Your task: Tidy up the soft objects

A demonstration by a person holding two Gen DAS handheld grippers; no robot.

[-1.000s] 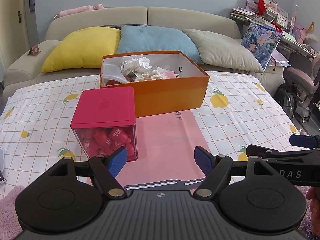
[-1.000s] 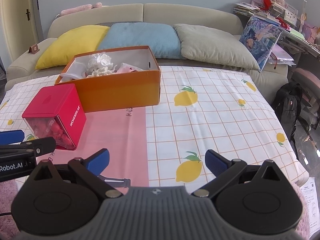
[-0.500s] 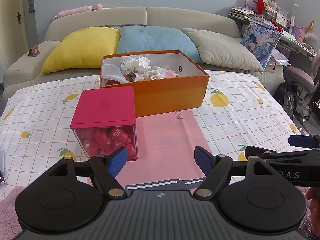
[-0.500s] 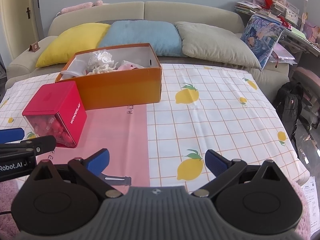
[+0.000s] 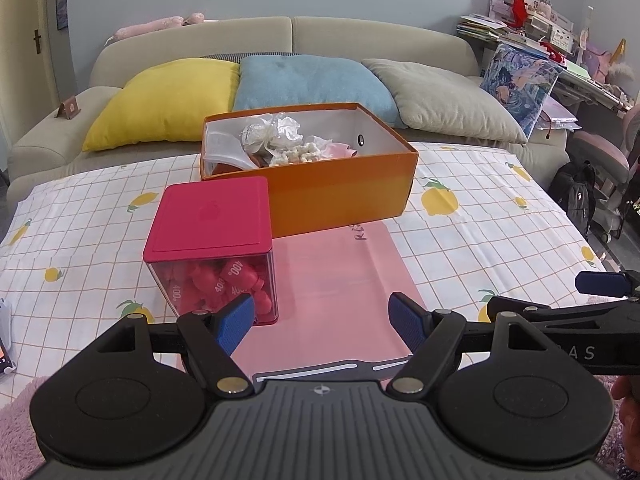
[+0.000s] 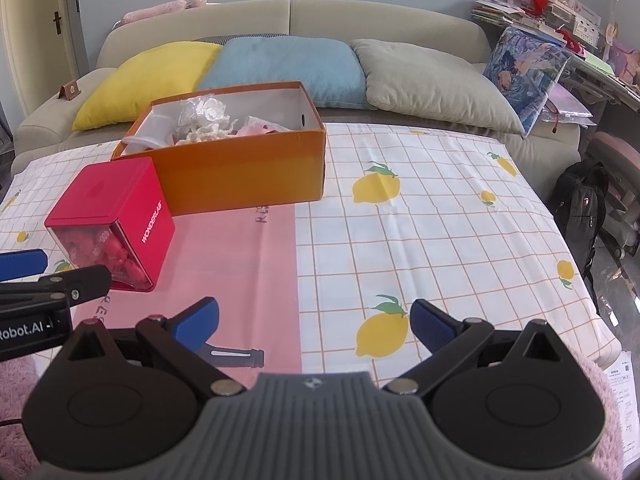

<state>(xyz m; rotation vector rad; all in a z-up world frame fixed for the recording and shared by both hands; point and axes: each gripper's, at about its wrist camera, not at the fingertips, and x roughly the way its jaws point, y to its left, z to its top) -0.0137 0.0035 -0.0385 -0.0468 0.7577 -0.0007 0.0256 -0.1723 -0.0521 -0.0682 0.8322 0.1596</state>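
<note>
An open orange box [image 5: 340, 196] [image 6: 248, 168] holds white and pink soft items [image 5: 280, 144] [image 6: 208, 124] on the lemon-print tablecloth. A red-lidded clear cube [image 5: 212, 236] [image 6: 116, 220] full of red pieces stands in front of it on a flat pink bag [image 5: 336, 288] [image 6: 240, 264]. My left gripper [image 5: 322, 320] is open and empty above the pink bag's near end, right of the cube. My right gripper [image 6: 314, 324] is open and empty over the bag's right edge. Each gripper shows at the other view's side.
A sofa carries yellow [image 5: 168, 100], blue [image 5: 308, 80] and grey [image 5: 448, 100] pillows behind the table. A pink fuzzy rug [image 5: 16, 428] lies at the near edge. A black backpack [image 6: 580, 204] and a cluttered desk [image 5: 540, 40] stand at the right.
The right gripper has risen and shifted slightly, so the box and cube sit a little lower in its view. The left gripper is almost still. Both stay open.
</note>
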